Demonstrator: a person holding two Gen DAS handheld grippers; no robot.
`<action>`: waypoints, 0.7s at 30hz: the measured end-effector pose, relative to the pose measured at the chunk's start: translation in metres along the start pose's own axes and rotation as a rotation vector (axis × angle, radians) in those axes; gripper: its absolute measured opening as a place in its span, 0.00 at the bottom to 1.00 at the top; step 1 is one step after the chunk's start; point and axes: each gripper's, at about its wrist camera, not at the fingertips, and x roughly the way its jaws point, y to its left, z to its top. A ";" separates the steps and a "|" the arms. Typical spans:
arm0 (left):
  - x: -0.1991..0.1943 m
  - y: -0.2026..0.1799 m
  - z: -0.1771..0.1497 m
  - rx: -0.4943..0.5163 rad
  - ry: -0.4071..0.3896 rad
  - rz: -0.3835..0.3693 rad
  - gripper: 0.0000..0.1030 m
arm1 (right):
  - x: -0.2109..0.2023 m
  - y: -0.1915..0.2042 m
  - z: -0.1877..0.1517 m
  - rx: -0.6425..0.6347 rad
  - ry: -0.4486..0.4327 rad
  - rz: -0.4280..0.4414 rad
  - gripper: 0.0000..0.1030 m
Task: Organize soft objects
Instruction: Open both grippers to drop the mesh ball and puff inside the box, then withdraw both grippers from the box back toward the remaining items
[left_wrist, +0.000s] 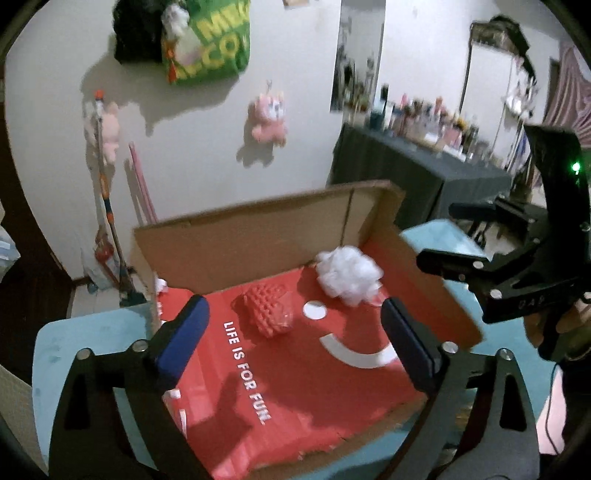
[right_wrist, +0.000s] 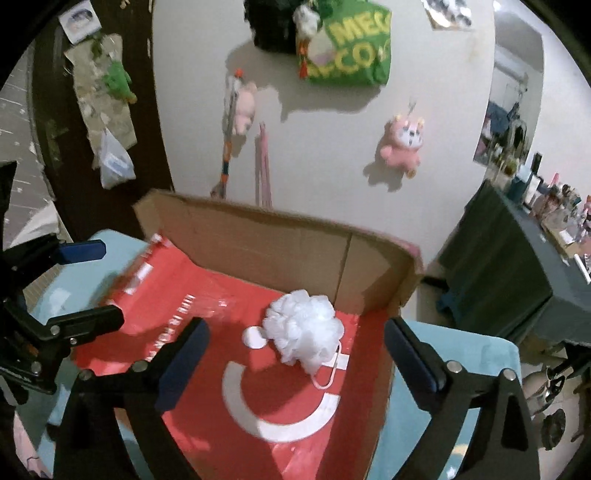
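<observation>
A: What carried everything?

B: A pale blue tabletop (left_wrist: 62, 343), and on it an open cardboard box (left_wrist: 258, 225) with its far wall and right wall upright, the floor lined with a red sheet (left_wrist: 295, 384) printed with white lettering and a smile.

A: And the soft things?

B: Both lay inside the box. The white mesh pouf (right_wrist: 303, 328) sat toward the far right corner, near where the two walls met. The red knobbly piece (left_wrist: 267, 308) lay to its left on the sheet, nearer the middle, apart from the pouf.

A: Where were the tools?

B: The left tool (left_wrist: 295, 332) hung above the near part of the box, fingers spread wide, nothing between them. The right tool (right_wrist: 297, 350) was likewise spread and empty, angled down at the box.

A: Which thing lay before which tool?

B: From the right wrist, the pouf sat dead ahead, centred between the fingers and just beyond their tips. From the left wrist, the red piece lay ahead and slightly left of centre. So I judged the right hand nearer the pouf, the left nearer the red piece. Neither thing showed a clear long axis; both looked roundish.
</observation>
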 end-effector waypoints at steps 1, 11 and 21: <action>-0.014 -0.004 -0.002 -0.007 -0.029 -0.002 0.94 | -0.014 0.003 -0.002 -0.003 -0.026 -0.002 1.00; -0.136 -0.050 -0.050 -0.009 -0.287 0.053 1.00 | -0.142 0.042 -0.052 -0.008 -0.255 -0.020 1.00; -0.198 -0.099 -0.132 0.020 -0.456 0.139 1.00 | -0.235 0.076 -0.140 0.006 -0.467 -0.076 1.00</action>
